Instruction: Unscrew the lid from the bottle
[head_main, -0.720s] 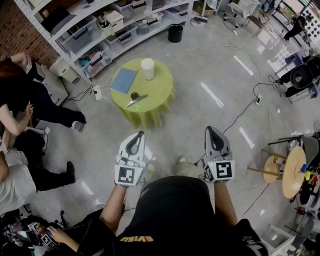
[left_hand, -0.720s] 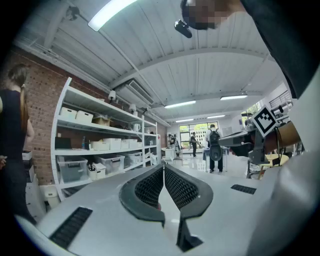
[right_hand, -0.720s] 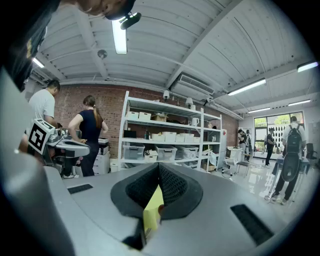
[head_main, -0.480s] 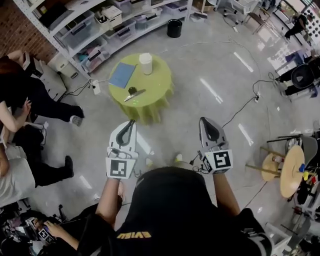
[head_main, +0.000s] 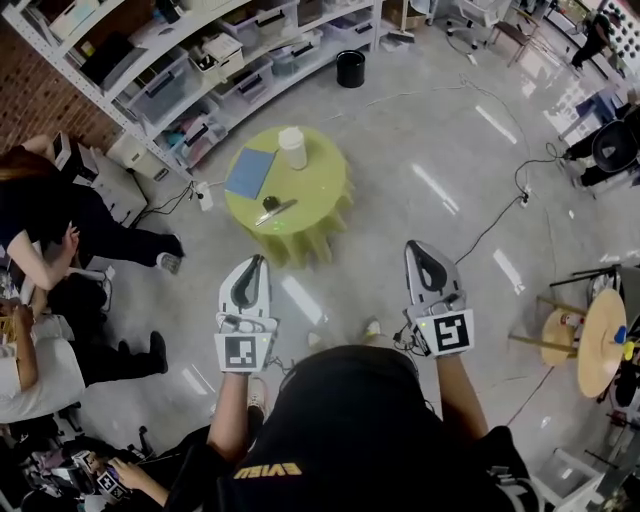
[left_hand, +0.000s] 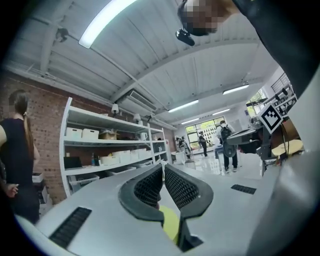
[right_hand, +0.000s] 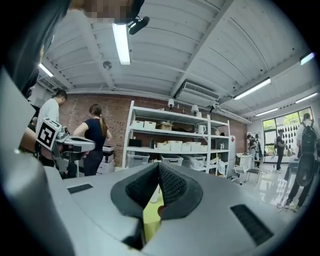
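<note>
A white bottle (head_main: 293, 148) with its lid on stands upright at the far side of a small round yellow-green table (head_main: 310, 185), well ahead of me on the floor. Both grippers are held level at my chest, far short of the table. My left gripper (head_main: 256, 262) is shut with nothing between its jaws; in the left gripper view its fingertips (left_hand: 163, 169) meet, with a strip of the table showing below them. My right gripper (head_main: 416, 247) is likewise shut and empty, and in the right gripper view (right_hand: 159, 168) the bottle (right_hand: 153, 194) peeks through under the jaws.
On the table lie a blue notebook (head_main: 249, 172), a small black object (head_main: 269, 202) and a silvery tool (head_main: 276, 211). Shelves with bins (head_main: 190, 70) stand behind, with a black bucket (head_main: 350, 67). People (head_main: 60, 220) sit at left. Cables (head_main: 490, 225) cross the floor; a wooden stool (head_main: 590, 345) stands at right.
Both grippers stay shut and side by side. The head view has swayed a little, so the table sits slightly lower in the picture than before.
</note>
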